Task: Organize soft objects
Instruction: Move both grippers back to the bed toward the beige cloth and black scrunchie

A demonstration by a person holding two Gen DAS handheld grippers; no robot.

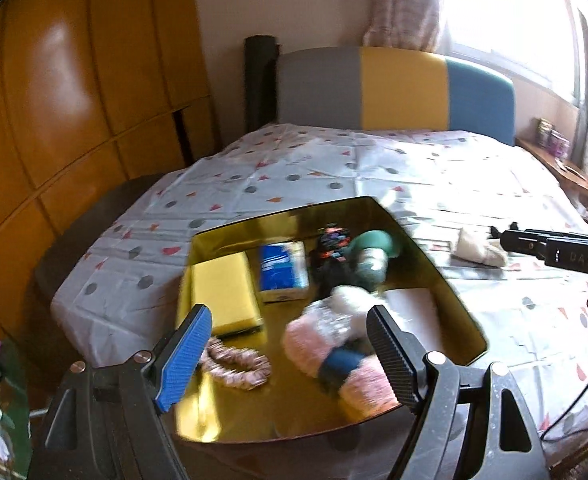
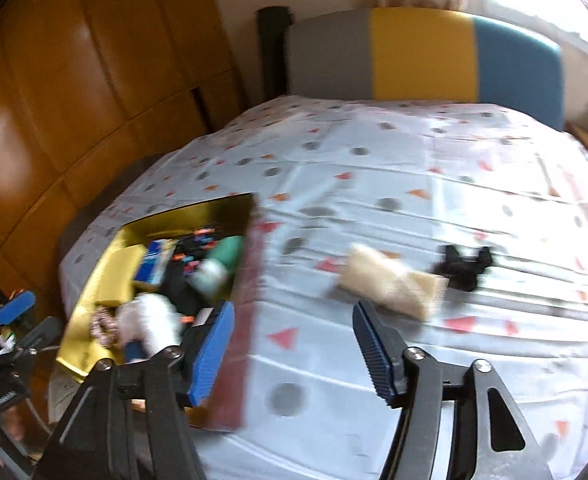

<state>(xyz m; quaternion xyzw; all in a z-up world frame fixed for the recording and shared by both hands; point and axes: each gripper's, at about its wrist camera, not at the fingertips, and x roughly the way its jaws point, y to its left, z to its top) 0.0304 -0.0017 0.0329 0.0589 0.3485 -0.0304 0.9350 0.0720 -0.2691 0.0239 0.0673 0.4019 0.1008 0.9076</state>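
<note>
A gold-lined box (image 1: 446, 280) lies on the bed; it also shows in the right wrist view (image 2: 94, 300). In it are a yellow sponge (image 1: 224, 294), a blue-white tissue pack (image 1: 282, 270), a dark patterned item (image 1: 332, 248), a green-white soft item (image 1: 370, 254), a pink scrunchie (image 1: 236, 366) and a pink fluffy roll with a blue band (image 1: 334, 354). My left gripper (image 1: 290, 344) is open and empty above the box's near end. My right gripper (image 2: 294, 340) is open and empty over the sheet. A beige folded cloth (image 2: 390, 284) and a black soft item (image 2: 460, 268) lie on the sheet beyond it.
The bed has a white sheet (image 1: 334, 168) with dots and triangles and a grey, yellow and blue headboard (image 1: 398, 88). A wooden wardrobe (image 1: 74, 100) stands to the left. A shelf with jars (image 1: 554, 144) and a bright window are at the right.
</note>
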